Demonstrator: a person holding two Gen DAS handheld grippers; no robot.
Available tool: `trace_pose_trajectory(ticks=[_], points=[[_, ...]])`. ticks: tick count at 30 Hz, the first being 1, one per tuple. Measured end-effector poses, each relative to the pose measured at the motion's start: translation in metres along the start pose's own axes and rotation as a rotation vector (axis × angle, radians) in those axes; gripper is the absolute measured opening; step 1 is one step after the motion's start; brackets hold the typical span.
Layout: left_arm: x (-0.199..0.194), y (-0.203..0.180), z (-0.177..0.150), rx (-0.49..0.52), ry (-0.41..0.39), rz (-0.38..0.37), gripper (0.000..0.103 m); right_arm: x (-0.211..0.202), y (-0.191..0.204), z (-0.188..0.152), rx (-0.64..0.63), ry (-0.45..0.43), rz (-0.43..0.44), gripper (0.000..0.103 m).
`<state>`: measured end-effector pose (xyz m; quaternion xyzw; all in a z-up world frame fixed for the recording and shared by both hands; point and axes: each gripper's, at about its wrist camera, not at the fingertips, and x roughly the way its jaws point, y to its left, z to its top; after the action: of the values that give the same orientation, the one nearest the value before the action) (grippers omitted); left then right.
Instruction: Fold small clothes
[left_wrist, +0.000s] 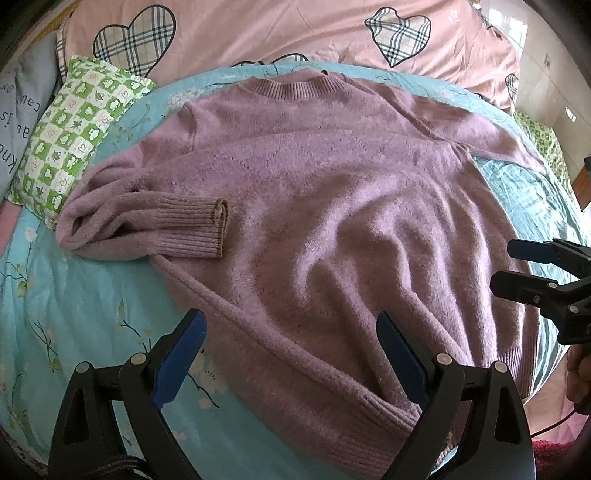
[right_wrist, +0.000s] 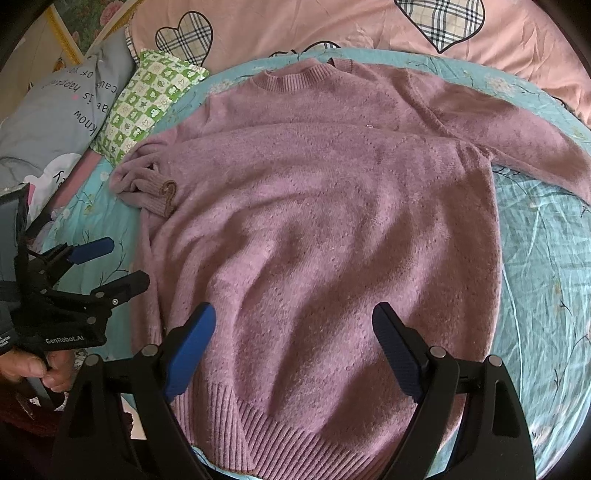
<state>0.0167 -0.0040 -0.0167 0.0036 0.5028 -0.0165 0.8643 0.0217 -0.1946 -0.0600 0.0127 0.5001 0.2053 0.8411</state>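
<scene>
You had the pink-purple sweater (left_wrist: 317, 206) spread flat, front up, on the light blue flowered sheet (left_wrist: 92, 306), with its ribbed collar (left_wrist: 295, 86) at the far side and its ribbed hem (right_wrist: 280, 435) at the near side, closest to you. The sleeve on the left (left_wrist: 147, 225) was folded in, so that its ribbed cuff (left_wrist: 199, 229) lay on the body of the sweater. The sleeve on the right (right_wrist: 517, 129) was stretched out to the right over the sheet. The cloth had soft wrinkles in the middle.

Your left gripper (left_wrist: 291, 354) was above the near left corner of the sweater with its jaws wide apart; nothing was between the blue pads, and the left finger was over the sheet while the right one was over the knit. Your right gripper (right_wrist: 295, 350) was above the near part of the sweater, just beyond the hem, also wide and holding nothing. Your hand (right_wrist: 44, 373) was around the handle of the left gripper.

A green checked pillow (left_wrist: 74, 136) lay at the far left beside the sweater, a grey pillow with letters (right_wrist: 62, 107) was further left, and a pink quilt with plaid hearts (left_wrist: 266, 33) lay beyond the collar.
</scene>
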Motion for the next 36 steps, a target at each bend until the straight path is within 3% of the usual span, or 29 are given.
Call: trace_pose_trajectory(ticks=[6, 12, 21, 30, 36], points=[[0.010, 0.004, 0.010, 0.010, 0.009, 0.009, 0.094, 0.006, -0.009, 0.014, 0.016, 0.009, 0.040, 0.087], [0.025, 0.025, 0.042, -0.001, -0.016, 0.011, 0.094, 0.010, -0.028, 0.051, 0.016, -0.025, 0.051, 0.087], [0.049, 0.072, 0.122, -0.048, -0.029, -0.013, 0.094, 0.023, -0.059, 0.129, -0.027, -0.062, 0.036, 0.087], [0.087, 0.099, 0.206, 0.035, -0.017, 0.031, 0.094, 0.050, -0.097, 0.220, -0.092, -0.075, 0.005, 0.087], [0.121, 0.128, 0.254, 0.009, -0.005, 0.013, 0.094, 0.082, -0.125, 0.263, -0.110, -0.049, 0.003, 0.087]])
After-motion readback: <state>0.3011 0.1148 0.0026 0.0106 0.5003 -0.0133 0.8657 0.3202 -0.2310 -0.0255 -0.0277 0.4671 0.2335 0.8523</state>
